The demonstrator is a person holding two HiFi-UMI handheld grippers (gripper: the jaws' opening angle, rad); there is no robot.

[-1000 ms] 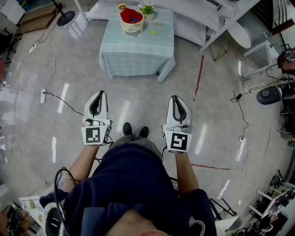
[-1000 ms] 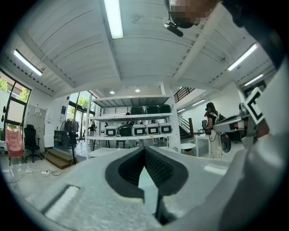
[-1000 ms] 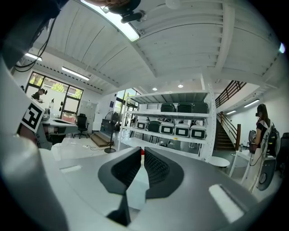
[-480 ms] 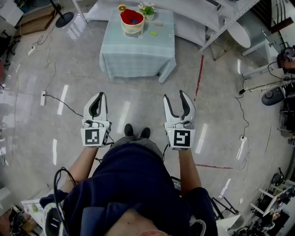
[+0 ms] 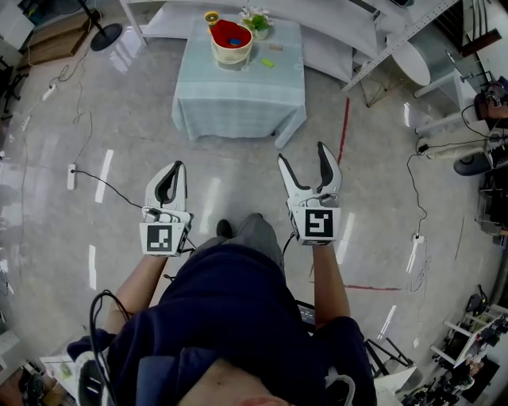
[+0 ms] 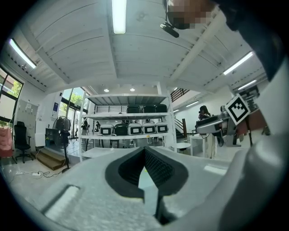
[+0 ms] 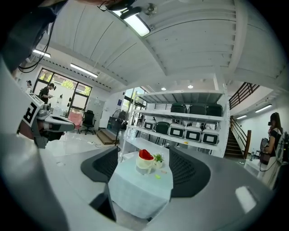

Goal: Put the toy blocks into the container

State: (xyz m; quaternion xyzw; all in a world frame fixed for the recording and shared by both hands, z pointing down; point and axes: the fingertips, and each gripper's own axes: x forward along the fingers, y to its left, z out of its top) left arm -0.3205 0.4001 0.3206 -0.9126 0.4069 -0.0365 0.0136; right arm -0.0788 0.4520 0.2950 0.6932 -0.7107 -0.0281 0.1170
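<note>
A cream container with a red lining (image 5: 231, 40) stands on a small table under a pale blue cloth (image 5: 238, 91), far ahead of both grippers. A blue block (image 5: 234, 40) lies inside it. A green block (image 5: 268, 63) and a small tan block (image 5: 276, 47) lie on the cloth to its right. My left gripper (image 5: 176, 168) is shut and holds nothing. My right gripper (image 5: 302, 157) is open; its jaws have just been opening with nothing between them. In the right gripper view the container (image 7: 145, 161) and green block (image 7: 158, 176) show between the pads, well out of reach.
A small potted plant (image 5: 255, 20) and a yellow object (image 5: 211, 16) stand behind the container. Cables (image 5: 103, 176) run across the glossy floor at left, and a red tape line (image 5: 342, 131) is at right. White shelving (image 5: 397, 36) flanks the table. The person's legs are below.
The right gripper's jaws went from shut to wide open. Both grippers moved forward towards the table, the right one further. The left gripper stayed shut.
</note>
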